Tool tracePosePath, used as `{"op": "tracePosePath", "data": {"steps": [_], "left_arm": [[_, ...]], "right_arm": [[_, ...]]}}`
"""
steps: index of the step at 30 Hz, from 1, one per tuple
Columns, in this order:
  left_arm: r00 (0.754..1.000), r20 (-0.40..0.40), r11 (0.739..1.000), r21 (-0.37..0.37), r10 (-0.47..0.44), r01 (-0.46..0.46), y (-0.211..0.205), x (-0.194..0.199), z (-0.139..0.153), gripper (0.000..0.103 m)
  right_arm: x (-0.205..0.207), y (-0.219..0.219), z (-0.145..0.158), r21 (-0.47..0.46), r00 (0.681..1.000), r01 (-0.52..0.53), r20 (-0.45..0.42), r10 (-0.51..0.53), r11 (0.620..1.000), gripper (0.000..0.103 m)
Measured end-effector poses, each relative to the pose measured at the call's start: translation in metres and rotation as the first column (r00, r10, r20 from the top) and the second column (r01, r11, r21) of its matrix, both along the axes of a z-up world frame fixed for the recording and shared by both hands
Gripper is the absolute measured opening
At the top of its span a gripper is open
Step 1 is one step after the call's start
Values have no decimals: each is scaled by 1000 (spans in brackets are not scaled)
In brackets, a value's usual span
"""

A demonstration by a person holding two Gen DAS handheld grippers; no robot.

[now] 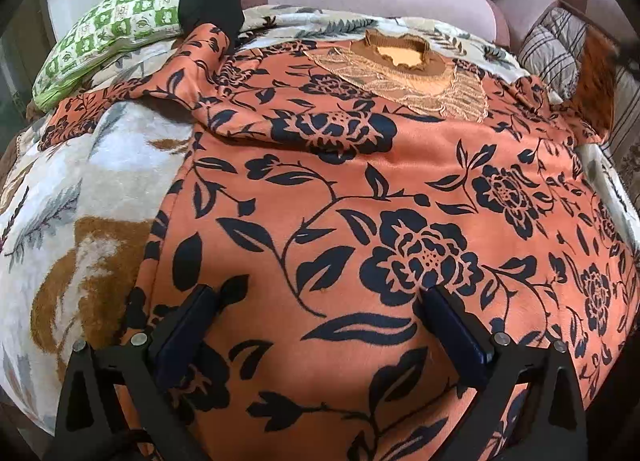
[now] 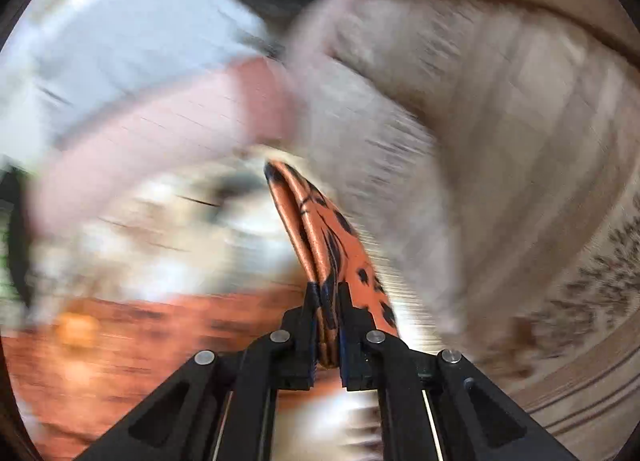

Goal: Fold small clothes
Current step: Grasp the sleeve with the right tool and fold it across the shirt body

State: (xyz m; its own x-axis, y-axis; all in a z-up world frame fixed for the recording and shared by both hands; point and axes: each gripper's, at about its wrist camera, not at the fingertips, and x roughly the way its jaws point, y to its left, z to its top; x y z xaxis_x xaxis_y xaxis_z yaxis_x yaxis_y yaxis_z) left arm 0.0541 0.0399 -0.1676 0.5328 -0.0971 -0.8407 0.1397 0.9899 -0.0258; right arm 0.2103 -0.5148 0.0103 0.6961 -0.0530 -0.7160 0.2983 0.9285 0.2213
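Right gripper (image 2: 329, 301) clamped tight on a doubled edge of the orange floral garment (image 1: 360, 201), raised off the bed, presumably to carry that edge over for a fold. Left gripper (image 1: 320, 301) jaws wide apart, empty, hovering over the near hem; the garment lies spread flat on the blanket (image 1: 80, 201), neckline (image 1: 400, 55) far

Orange garment (image 1: 360, 189) with black flowers

L wrist cam close above garment (image 1: 360, 189), R blurred, both share it
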Motion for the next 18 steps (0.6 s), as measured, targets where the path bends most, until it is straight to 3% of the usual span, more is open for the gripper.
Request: {"op": "tracePosePath", "data": {"steps": [4,7,8,10,13,14,15,16,17,18], "left_arm": [[999,31,999,-32,39,-38,17,-11,8,103],[995,59,995,-52,84,-81,34,-16,17,103],[993,68,994,-59,101,-97,40,-18,19,103],[987,92,989,-68,135,-129,53,-22,26,103],[980,114,985,-71,165,-158,66,-25,33,103],[978,117,984,-74,172,-164,69,-25,35,103],[977,119,983,-78,176,-167,70,-25,38,103],[977,124,983,-82,175,-166,71,-23,42,103],[976,134,983,-82,172,-162,70,-22,46,103],[974,150,984,-81,167,-157,70,-21,51,103]], "right_arm": [[-1,96,54,169,968,-221,156,195,961,8],[7,177,69,292,915,-384,250,318,876,8],[5,199,67,324,901,-418,269,341,849,8],[11,257,54,398,855,-515,302,421,759,8],[25,313,15,440,841,-540,281,461,718,15],[33,333,-6,454,826,-561,257,502,692,24],[47,353,-36,439,808,-574,170,564,691,71],[57,364,-71,410,817,-540,45,575,735,95],[61,362,-102,428,828,-503,-11,561,751,101],[60,353,-121,474,834,-473,-31,551,742,101]]}}
